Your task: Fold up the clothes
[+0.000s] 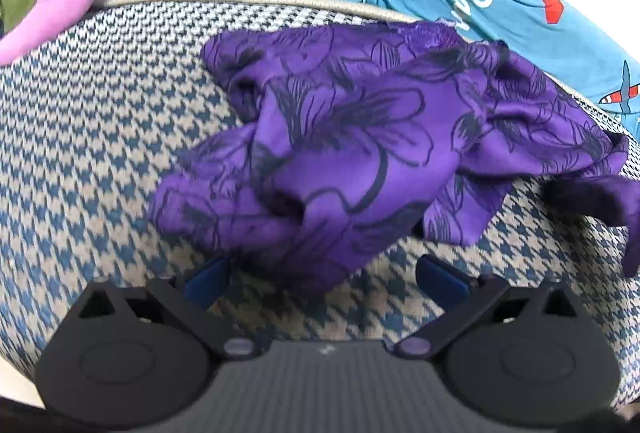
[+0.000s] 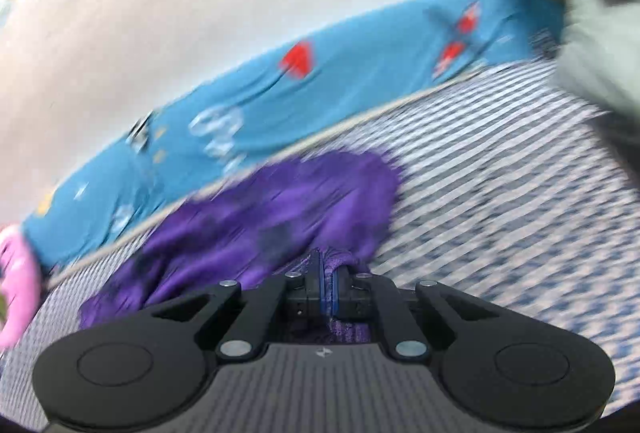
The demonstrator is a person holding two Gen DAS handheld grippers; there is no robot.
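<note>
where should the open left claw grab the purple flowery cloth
Take the near bunched fold of the crumpled purple floral-print garment, which hangs right between the left claw's spread blue pads. Come straight forward, low over the blue-and-white houndstooth cushion. The right claw already pinches another edge, so this second hold would likely let the garment be spread.

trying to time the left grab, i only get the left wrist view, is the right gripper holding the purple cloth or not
Observer: Yes, the right gripper is shut on the purple garment, with fabric pinched between its blue pads.
Operator: ok is that view sharp enough to trust
Observer: Mostly blurred, but the pinch itself is clear.
Operator: anyone in the way over there
Observer: A person in a pale top shows at the right view's top right edge, beyond the houndstooth surface.
</note>
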